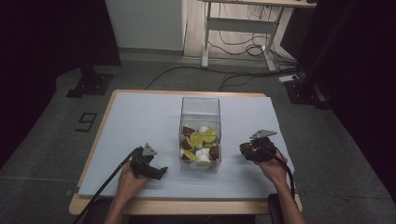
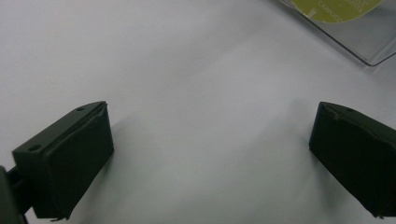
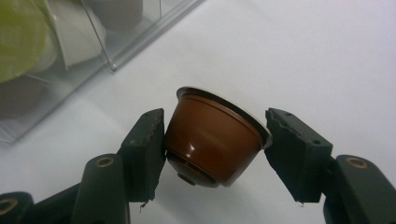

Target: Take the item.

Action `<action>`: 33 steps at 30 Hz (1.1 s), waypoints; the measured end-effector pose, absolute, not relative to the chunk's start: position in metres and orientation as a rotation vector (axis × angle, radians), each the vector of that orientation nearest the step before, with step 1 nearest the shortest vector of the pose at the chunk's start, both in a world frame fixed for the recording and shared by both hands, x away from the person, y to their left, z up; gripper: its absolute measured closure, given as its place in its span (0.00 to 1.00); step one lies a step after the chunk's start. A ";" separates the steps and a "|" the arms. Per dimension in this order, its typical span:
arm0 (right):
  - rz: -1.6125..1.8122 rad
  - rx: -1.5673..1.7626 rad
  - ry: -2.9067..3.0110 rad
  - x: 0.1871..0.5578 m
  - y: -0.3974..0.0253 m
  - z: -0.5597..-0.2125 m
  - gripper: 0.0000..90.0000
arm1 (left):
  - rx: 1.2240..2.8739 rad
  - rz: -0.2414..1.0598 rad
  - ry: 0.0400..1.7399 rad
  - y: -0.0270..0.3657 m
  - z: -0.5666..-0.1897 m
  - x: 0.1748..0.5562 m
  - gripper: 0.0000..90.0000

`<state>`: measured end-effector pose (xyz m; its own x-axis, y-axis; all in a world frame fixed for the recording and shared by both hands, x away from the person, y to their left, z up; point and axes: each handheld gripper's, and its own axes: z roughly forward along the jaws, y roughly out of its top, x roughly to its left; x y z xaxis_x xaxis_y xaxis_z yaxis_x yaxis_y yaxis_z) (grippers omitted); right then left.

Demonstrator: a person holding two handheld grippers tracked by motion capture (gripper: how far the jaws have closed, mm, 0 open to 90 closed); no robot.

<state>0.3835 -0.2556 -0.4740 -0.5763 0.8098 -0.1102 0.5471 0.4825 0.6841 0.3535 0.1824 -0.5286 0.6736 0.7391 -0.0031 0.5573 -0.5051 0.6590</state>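
Two tongs — right tongs (image 3: pixel 215 140) clamp a brown capsule (image 3: pixel 212 140), no label readable — left tongs (image 2: pixel 210 154) apart.

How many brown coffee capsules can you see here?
4, and more may be hidden: three in the clear box, at back left, left and front right, one brown capsule between the right gripper's jaws.
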 end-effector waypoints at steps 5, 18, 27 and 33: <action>0.821 1.138 2.326 0.385 -0.256 -0.483 0.44 | 2.247 0.370 0.994 0.182 -0.529 0.354 0.00; 0.751 1.151 2.375 0.390 -0.253 -0.499 0.44 | 2.247 0.370 0.994 0.182 -0.529 0.353 0.00; 0.757 1.159 2.383 0.390 -0.254 -0.500 0.42 | 2.247 0.370 0.994 0.182 -0.529 0.353 0.00; 0.803 1.157 2.374 0.388 -0.254 -0.495 0.31 | 2.247 0.370 0.994 0.182 -0.529 0.353 0.00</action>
